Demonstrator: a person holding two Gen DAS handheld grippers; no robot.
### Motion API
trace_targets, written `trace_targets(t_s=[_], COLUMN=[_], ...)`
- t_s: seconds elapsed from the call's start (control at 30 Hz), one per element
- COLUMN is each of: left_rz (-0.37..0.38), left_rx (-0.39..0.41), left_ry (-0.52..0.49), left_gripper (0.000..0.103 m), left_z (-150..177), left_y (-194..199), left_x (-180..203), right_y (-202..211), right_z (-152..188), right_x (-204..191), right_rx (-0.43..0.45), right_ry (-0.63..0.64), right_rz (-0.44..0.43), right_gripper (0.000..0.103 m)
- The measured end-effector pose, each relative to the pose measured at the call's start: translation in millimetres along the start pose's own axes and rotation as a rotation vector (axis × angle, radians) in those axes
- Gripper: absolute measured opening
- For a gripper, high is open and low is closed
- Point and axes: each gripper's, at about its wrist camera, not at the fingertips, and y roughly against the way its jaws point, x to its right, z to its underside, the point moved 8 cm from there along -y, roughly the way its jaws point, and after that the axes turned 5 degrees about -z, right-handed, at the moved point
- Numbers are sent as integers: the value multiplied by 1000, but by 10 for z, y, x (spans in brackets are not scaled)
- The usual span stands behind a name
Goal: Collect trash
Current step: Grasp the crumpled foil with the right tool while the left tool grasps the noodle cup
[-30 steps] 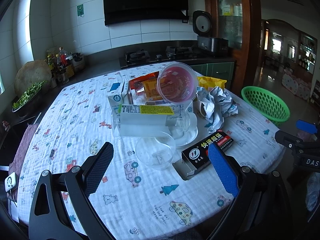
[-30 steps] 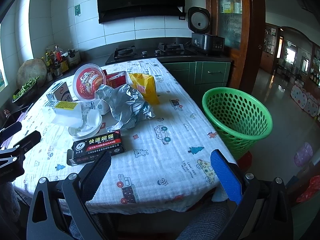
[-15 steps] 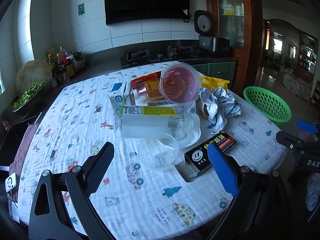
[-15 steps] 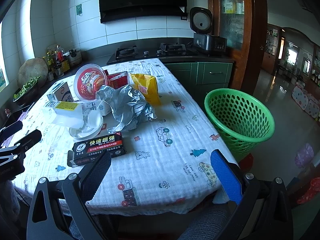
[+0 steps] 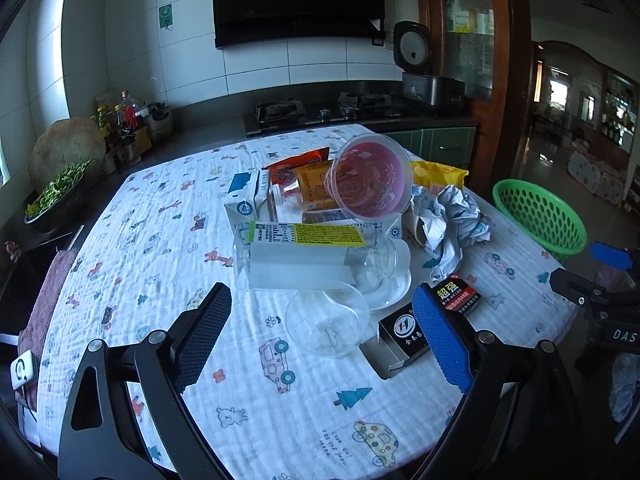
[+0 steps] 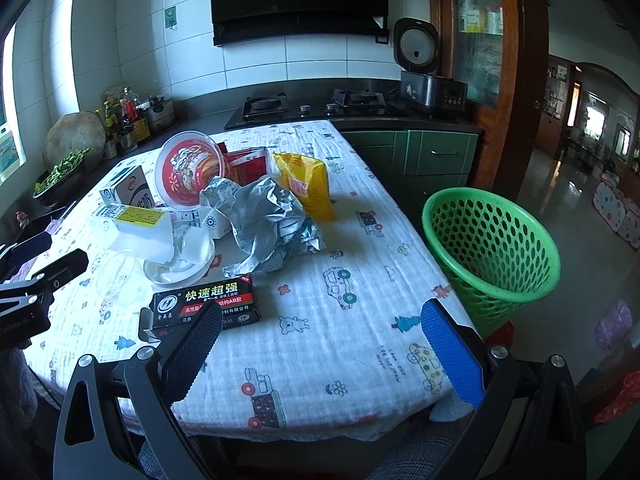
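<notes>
Trash is piled mid-table: a clear plastic cup (image 5: 327,324) on its side, a clear bottle with a yellow label (image 5: 296,254), a black glue box (image 5: 428,320) (image 6: 206,306), crumpled silver paper (image 6: 260,220) (image 5: 448,216), a red noodle bowl (image 6: 188,174) (image 5: 370,176), a yellow bag (image 6: 308,188) and a milk carton (image 5: 246,202). My left gripper (image 5: 322,338) is open and empty, just before the clear cup. My right gripper (image 6: 320,350) is open and empty, over the table's near edge beside the glue box. A green mesh basket (image 6: 492,252) (image 5: 540,216) stands on the floor to the right.
The table has a white cartoon-print cloth (image 6: 360,272). A counter with a stove (image 6: 264,106), a rice cooker (image 6: 418,68) and bottles (image 5: 124,120) runs behind. A tray of greens (image 5: 56,192) lies at the far left. Tiled floor lies right of the basket.
Both grippers have moved slightly forward toward the trash pile. Both stay open and empty, and nothing on the table has moved.
</notes>
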Motion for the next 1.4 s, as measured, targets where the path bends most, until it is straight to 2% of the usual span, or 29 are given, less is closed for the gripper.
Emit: trace_targets(t_s=[0.3,0.6,0.9,1.07,1.23,1.27,1.3,1.4], left_rz=[-28,-34,-4,60,85,92,99,109], left_rx=[-7,-22,-25,-40,-47,-49,-52,-80], left_ry=[37,50,32,17,-30,-40,-50,-76], left_gripper=[83,77,73,70,69,69,69,65], left_z=[-102,-216,-431,-579,-705,-728,-747,-768], left_y=[-86,-248,-426,-577,-758,-794,-835,-994], left_x=[-244,-347,-313,-187,-11,25,68,166], right_y=[-294,-686,-1126,-1368,-1478,-1488,-1502,-1520], right_z=[-210,-485,-550,-545,-522,-519,-512,-498], right_x=[-96,-282,-375,-364,-377,-372,-374,-352], right_rx=[-15,-37,-80,-108,-116,-118,-124,-134], right_ry=[57,182,256,279,287,287,286,264], right_rz=[-98,-167,-182,-151,-140,-134,-133,-142], right_gripper=[96,96,96,96,95,90,79,70])
